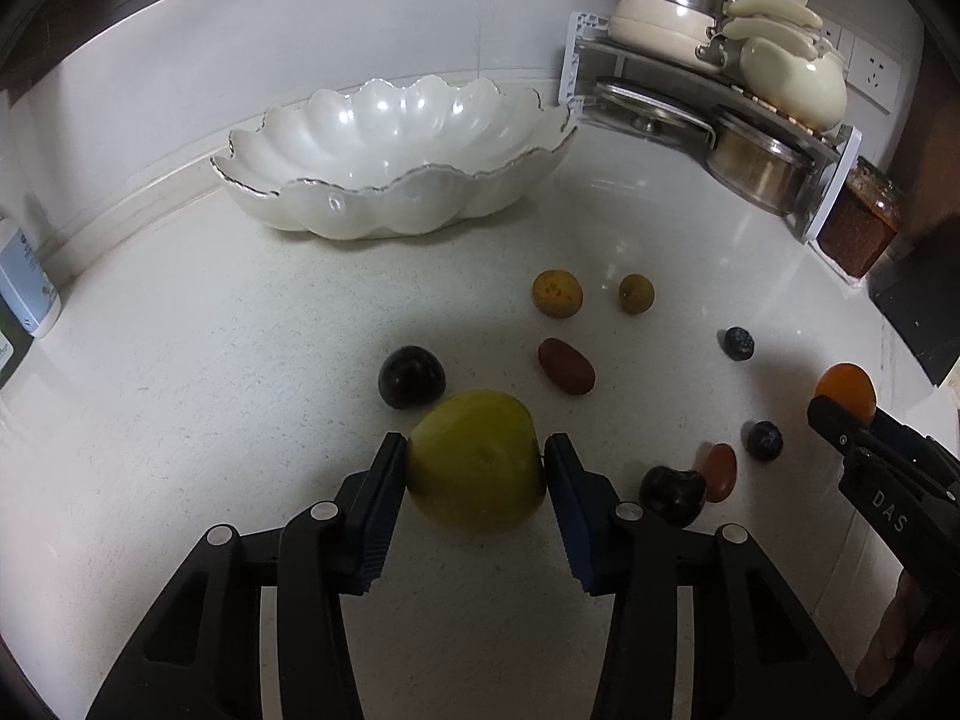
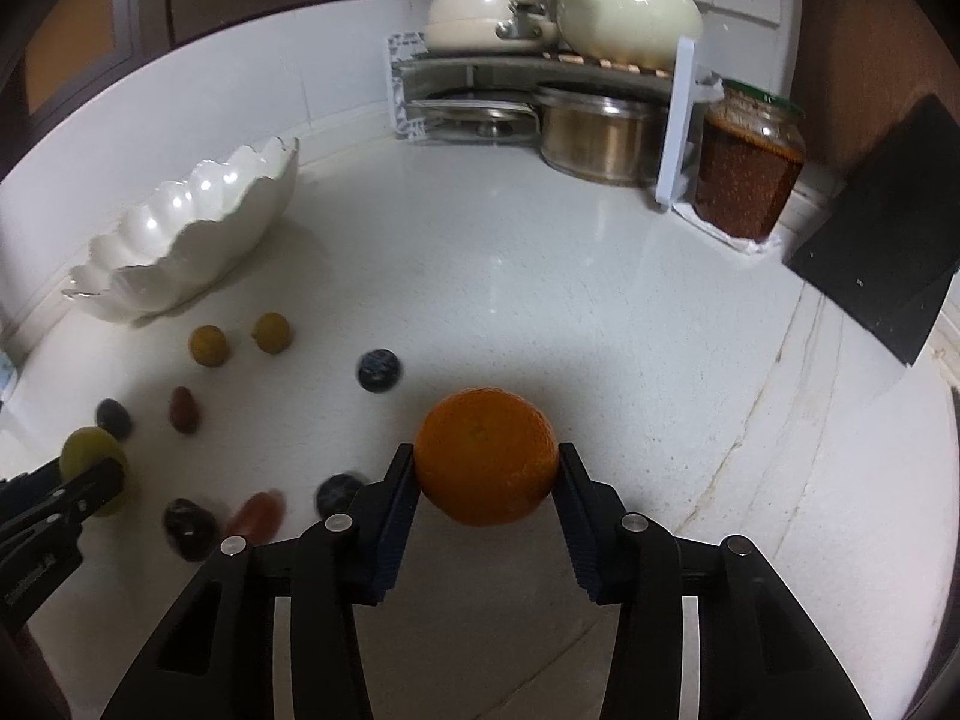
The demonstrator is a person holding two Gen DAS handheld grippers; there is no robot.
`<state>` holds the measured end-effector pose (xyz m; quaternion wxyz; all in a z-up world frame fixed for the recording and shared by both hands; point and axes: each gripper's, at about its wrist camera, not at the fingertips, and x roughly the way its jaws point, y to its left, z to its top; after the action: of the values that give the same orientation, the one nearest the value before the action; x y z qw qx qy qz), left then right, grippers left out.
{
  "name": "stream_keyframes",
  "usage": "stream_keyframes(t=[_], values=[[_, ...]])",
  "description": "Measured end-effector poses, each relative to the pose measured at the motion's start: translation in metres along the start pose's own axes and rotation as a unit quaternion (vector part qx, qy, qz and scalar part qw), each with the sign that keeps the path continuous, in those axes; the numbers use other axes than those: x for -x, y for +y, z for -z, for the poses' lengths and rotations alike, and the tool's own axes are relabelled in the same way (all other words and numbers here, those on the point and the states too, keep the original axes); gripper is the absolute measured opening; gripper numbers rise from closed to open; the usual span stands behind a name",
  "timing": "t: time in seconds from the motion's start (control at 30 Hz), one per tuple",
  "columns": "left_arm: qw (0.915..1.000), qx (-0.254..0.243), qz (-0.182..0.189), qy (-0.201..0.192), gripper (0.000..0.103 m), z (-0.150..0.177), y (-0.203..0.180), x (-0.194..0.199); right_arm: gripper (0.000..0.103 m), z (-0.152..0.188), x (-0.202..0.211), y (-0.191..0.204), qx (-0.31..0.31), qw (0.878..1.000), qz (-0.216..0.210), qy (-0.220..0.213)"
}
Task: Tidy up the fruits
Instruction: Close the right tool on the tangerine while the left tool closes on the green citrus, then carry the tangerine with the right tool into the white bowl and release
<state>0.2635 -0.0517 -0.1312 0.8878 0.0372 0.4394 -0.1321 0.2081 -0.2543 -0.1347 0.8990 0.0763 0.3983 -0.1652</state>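
Between my left gripper's (image 1: 477,468) blue pads sits a green apple (image 1: 477,462), pinched on both sides; I cannot tell whether it is lifted off the white countertop (image 1: 240,360). My right gripper (image 2: 486,474) is clamped the same way on an orange (image 2: 485,456). Using the scalloped white bowl (image 1: 390,180) as my landmark: it stands at the back against the wall, and every loose fruit lies on the near side of it. Two yellowish longans (image 1: 557,294) are closest to the bowl, side by side but apart. Nearer to me lie a dark plum (image 1: 411,376) just beside the apple, a brown date (image 1: 565,365), two blueberries (image 1: 738,343), a cherry tomato (image 1: 719,471) and a dark cherry (image 1: 672,495) touching it. Right of the bowl, a corner rack (image 1: 708,96) carries pots.
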Motion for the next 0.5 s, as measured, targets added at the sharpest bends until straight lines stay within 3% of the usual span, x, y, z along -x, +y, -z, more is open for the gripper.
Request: stream_keyframes(t=[0.5], values=[[0.9982,0.006,0.013,-0.058,0.046,-0.023,0.018,0.049,0.046,-0.021,0.048,0.032,0.026,0.997,-0.056,-0.041]])
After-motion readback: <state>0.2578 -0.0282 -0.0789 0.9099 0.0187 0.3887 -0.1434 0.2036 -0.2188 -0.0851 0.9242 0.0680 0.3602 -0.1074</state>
